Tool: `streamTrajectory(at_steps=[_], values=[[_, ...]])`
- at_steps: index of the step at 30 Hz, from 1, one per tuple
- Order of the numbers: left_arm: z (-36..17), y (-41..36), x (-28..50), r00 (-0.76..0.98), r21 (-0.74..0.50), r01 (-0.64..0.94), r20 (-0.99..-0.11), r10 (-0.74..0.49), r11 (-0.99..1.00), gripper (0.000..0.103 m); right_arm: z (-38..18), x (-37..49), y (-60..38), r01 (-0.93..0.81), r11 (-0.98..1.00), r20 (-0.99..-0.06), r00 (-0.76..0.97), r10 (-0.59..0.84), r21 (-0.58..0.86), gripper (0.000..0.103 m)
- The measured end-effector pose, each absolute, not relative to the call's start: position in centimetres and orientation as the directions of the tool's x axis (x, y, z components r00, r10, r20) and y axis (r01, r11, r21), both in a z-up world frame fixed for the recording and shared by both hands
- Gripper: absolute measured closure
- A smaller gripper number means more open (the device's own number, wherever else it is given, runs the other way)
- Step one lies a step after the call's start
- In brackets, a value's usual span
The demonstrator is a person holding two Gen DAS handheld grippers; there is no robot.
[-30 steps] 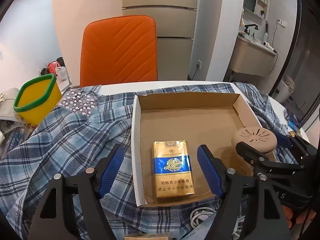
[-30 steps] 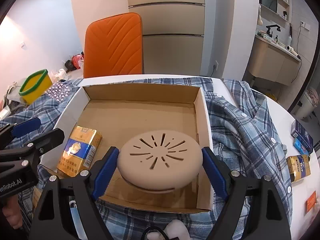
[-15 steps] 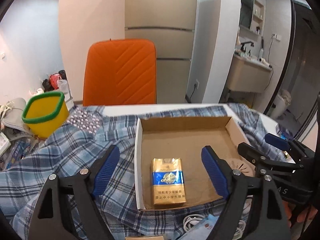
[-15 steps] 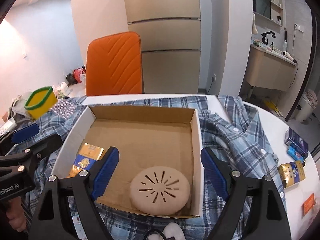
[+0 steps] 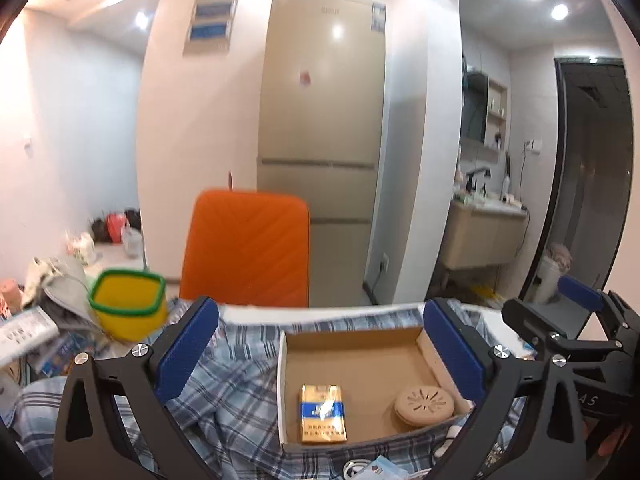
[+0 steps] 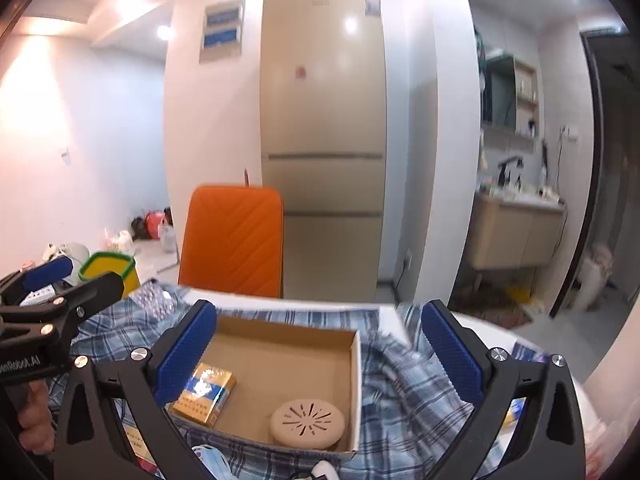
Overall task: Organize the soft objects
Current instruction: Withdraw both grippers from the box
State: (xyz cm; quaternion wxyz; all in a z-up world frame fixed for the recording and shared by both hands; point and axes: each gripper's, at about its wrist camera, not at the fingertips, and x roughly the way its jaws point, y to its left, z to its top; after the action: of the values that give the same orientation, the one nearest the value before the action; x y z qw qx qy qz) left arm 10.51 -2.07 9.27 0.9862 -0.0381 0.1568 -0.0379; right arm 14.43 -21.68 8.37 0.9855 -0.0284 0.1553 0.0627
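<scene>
Item: round beige vented pad [image 6: 307,424], laid flat in the near right corner of a shallow cardboard box [image 6: 356,364], touching or just beside the right wall. Item: gold-and-blue cigarette pack [image 6: 204,394], laid flat in the same box toward its left side, apart from the pad. The box is set upon a blue plaid shirt [image 6: 404,384] spread over a white table [image 6: 480,330]. Item: left gripper [image 5: 320,354], held above the near edge of the box with jaws spread wide, nothing between the blue pads [image 5: 186,346]. Item: right gripper [image 6: 318,352], likewise held above the box, jaws spread wide and unloaded. Beyond the table, an orange chair [image 6: 232,240] is placed before a beige refrigerator [image 6: 324,128]. A yellow bin with a green rim [image 5: 128,306] is seen at the left, beside loose clutter. A white cable [image 5: 354,466] is seen near the front of the box.
</scene>
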Motion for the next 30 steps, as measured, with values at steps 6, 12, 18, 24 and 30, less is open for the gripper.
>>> streamTrajectory(at_steps=[6, 12, 18, 24, 30], values=[[11.0, -1.7, 7.4, 0.971, -0.075, 0.066, -0.227, -0.081, 0.995, 0.001, 10.2, 10.6, -22.5, -0.122, 0.992, -0.236, 0.965, 0.111, -0.030, 0.000], [11.0, -1.6, 5.3, 0.973, -0.067, 0.081, -0.210, -0.094, 0.994, 0.001, 10.7, 7.2, -22.8, -0.106, 0.992, -0.187, 0.978, 0.091, -0.070, 0.000], [9.4, -1.7, 3.3, 0.965, -0.063, 0.081, -0.245, -0.094, 0.995, 0.001, 9.8, 5.2, -22.7, -0.108, 0.990, -0.186, 0.978, 0.089, -0.090, 0.000], [6.9, -2.0, 0.8, 0.973, -0.042, 0.062, -0.220, -0.070, 0.997, 0.001, 7.6, 3.8, -22.8, -0.105, 0.989, -0.193, 0.978, 0.083, -0.107, 0.000], [3.6, -2.1, 0.6, 0.959, -0.049, 0.086, -0.268, -0.096, 0.995, 0.001, 4.9, 3.5, -24.0, -0.137, 0.988, -0.217, 0.969, 0.120, -0.064, 0.000]])
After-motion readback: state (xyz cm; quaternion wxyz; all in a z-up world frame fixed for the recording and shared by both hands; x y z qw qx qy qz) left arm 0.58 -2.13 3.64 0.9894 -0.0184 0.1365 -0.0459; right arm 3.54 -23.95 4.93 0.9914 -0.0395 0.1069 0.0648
